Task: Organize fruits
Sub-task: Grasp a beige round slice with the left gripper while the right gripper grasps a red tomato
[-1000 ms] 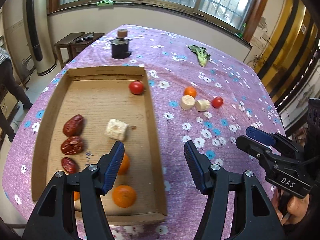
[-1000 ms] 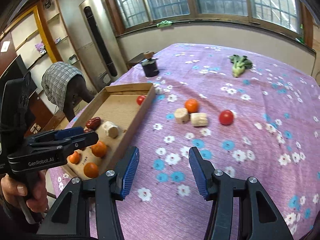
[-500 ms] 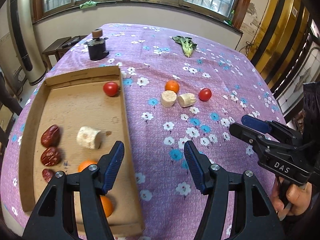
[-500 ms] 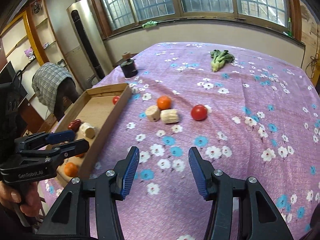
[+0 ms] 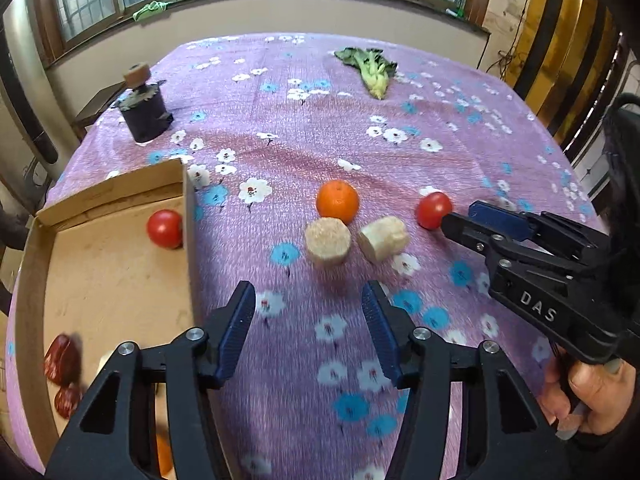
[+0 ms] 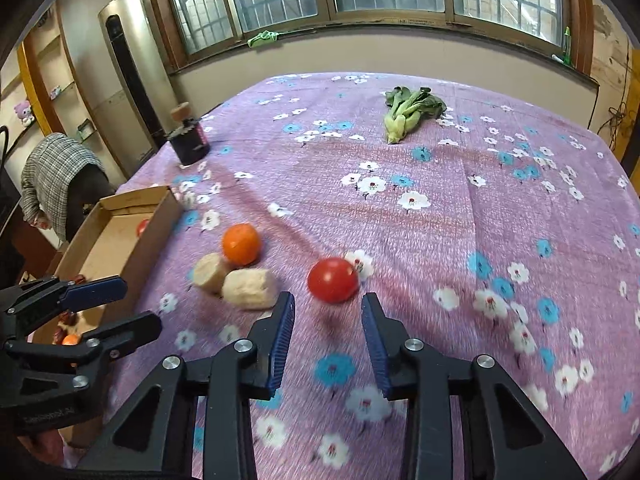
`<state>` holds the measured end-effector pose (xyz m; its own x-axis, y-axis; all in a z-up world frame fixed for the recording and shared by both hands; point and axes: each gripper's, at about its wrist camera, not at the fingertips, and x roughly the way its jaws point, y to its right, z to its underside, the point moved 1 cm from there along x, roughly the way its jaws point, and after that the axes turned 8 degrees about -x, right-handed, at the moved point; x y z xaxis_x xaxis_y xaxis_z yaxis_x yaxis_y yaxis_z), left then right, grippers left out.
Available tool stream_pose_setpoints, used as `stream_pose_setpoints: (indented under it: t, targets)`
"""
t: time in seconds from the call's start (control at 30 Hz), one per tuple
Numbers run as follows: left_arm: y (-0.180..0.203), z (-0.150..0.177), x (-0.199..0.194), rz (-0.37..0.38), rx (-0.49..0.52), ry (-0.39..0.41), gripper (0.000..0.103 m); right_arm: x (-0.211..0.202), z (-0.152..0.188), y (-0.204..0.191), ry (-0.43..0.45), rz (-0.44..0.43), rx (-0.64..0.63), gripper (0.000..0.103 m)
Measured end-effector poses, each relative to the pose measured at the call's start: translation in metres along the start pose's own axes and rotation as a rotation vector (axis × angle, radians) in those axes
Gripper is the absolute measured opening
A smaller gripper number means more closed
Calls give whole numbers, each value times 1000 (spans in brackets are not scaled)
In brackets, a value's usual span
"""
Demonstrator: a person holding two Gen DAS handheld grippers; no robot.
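An orange (image 5: 337, 201), two pale cut chunks (image 5: 328, 241) and a red tomato (image 5: 433, 210) lie loose on the purple flowered cloth. Left of them a cardboard tray (image 5: 188, 208) holds a tomato (image 5: 164, 228), red dates (image 5: 62, 360) and an orange (image 5: 164, 456). My left gripper (image 5: 308, 296) hovers just short of the chunks, its jaws closing with nothing between them. My right gripper (image 6: 328, 304) sits right behind the loose tomato (image 6: 333, 280), jaws closing and apart, the tomato just beyond the tips. The orange (image 6: 241, 243) lies to its left.
A green leafy vegetable (image 6: 408, 110) lies at the far side of the table. A dark jar with a cork top (image 6: 188, 140) stands beyond the tray (image 6: 156, 216). A person in a checked top (image 6: 52, 176) bends beside the table's left edge, near a tall cabinet unit (image 6: 132, 76).
Both grippers have moved forward and down toward the loose fruit, leaving the tray off to the left. Both pairs of jaws stand narrower than before, the right markedly so.
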<state>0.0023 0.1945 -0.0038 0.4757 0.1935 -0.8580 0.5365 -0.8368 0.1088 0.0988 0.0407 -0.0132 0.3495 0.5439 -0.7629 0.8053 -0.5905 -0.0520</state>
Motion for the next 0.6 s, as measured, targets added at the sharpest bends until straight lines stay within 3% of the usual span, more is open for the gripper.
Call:
stream_pose_setpoints:
  t: [0.27, 0.43, 0.6]
  targets:
    - [8, -12, 34, -14, 28, -41, 54, 23, -7, 7, -13, -39, 17, 36]
    - [11, -20, 46, 17, 31, -51, 35, 32, -8, 4, -15, -65, 16, 36]
    - [15, -24, 50, 20, 43, -42, 28, 33, -6, 3, -6, -65, 14, 31]
